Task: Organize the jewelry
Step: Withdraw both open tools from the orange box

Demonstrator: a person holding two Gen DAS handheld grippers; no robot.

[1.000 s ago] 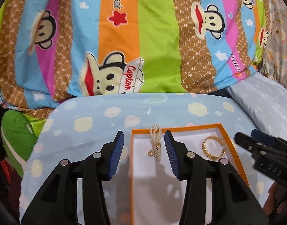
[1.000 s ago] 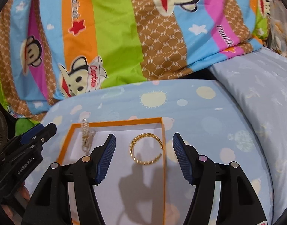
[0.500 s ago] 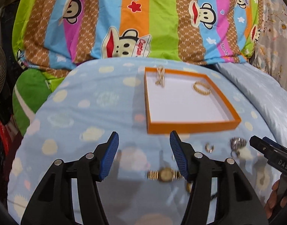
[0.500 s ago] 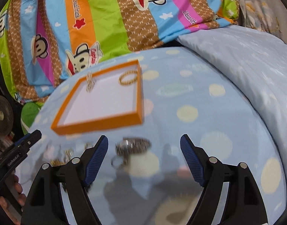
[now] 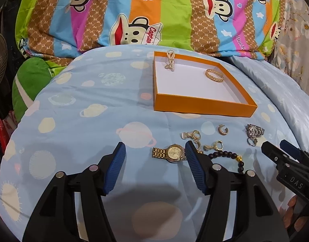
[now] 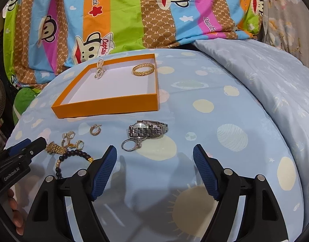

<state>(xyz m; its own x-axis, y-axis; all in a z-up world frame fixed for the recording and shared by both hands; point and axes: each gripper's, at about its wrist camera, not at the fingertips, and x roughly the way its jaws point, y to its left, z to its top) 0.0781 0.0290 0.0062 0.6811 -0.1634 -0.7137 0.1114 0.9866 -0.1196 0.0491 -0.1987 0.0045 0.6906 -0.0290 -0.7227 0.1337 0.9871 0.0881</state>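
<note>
An orange tray (image 5: 203, 105) (image 6: 108, 104) on the blue bedspread holds a pearl piece (image 5: 170, 61) (image 6: 99, 71) and a gold bangle (image 5: 214, 75) (image 6: 143, 69). In front of it lie loose pieces. A gold watch (image 5: 170, 152) lies between the tips of my left gripper (image 5: 155, 149), close to the right finger; the jaws are opening and the pads stay off it. My right gripper (image 6: 154, 149) has nothing between its closing jaws. Just ahead of it lie a silver watch (image 6: 147, 131) and a silver ring (image 6: 131, 145).
Gold earrings (image 5: 192, 135), a small hoop (image 5: 222, 130) and a dark bead bracelet (image 5: 225, 155) lie between the two grippers. A monkey-print quilt (image 5: 154, 14) rises behind the tray, a pale blue duvet (image 6: 265, 76) to the right, a green plush (image 5: 31, 80) left.
Both grippers have drawn back from over the tray to the loose jewellery in front of it. The tray now sits farther off, and both jaws stand wider than a second ago.
</note>
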